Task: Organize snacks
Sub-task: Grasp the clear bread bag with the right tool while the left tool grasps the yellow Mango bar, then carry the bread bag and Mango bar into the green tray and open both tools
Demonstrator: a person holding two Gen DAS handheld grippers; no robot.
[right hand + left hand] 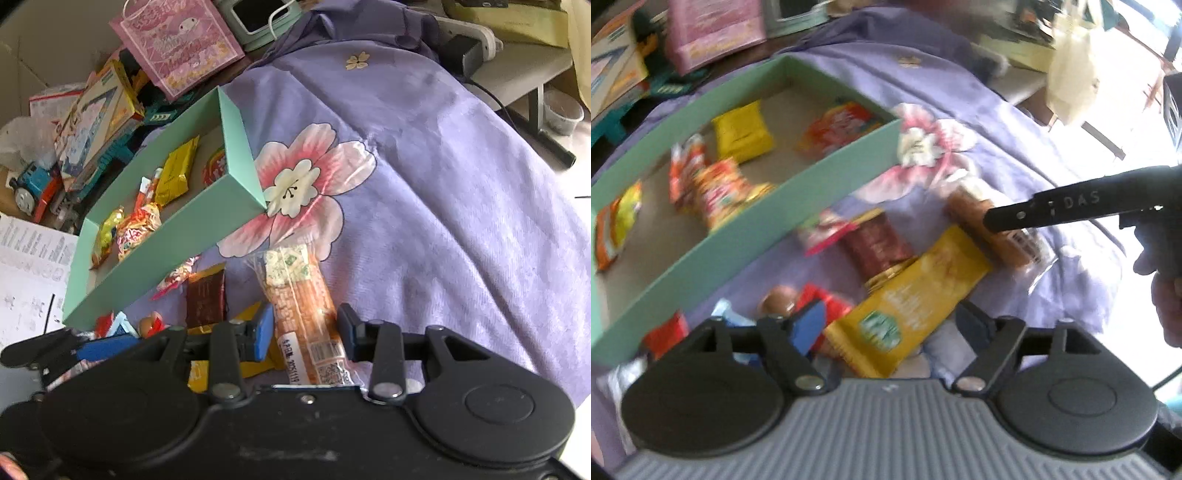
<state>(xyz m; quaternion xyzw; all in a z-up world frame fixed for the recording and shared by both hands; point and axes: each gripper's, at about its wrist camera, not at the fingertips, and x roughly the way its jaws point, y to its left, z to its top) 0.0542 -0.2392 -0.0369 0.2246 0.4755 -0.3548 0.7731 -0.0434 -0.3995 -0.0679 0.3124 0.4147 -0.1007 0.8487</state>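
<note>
A mint green box point(798, 192) point(177, 243) holds several snack packets, among them a yellow one point(742, 133). Loose snacks lie in front of it on the purple flowered cloth point(443, 184): a long yellow packet point(908, 302), a brown bar point(875, 243) point(205, 299) and a clear pack of orange crackers point(303, 302) point(997, 229). My right gripper point(306, 332) is open, its fingers on either side of the cracker pack. It also shows in the left wrist view point(990, 221). My left gripper point(890, 325) is open over the yellow packet.
Behind the box are a pink gift bag point(181, 44), toy boxes point(96, 114), a toy train point(29, 184) and a mint device with a cable point(262, 18). Papers point(26, 280) lie at the left. A grey table point(517, 70) stands beyond the cloth.
</note>
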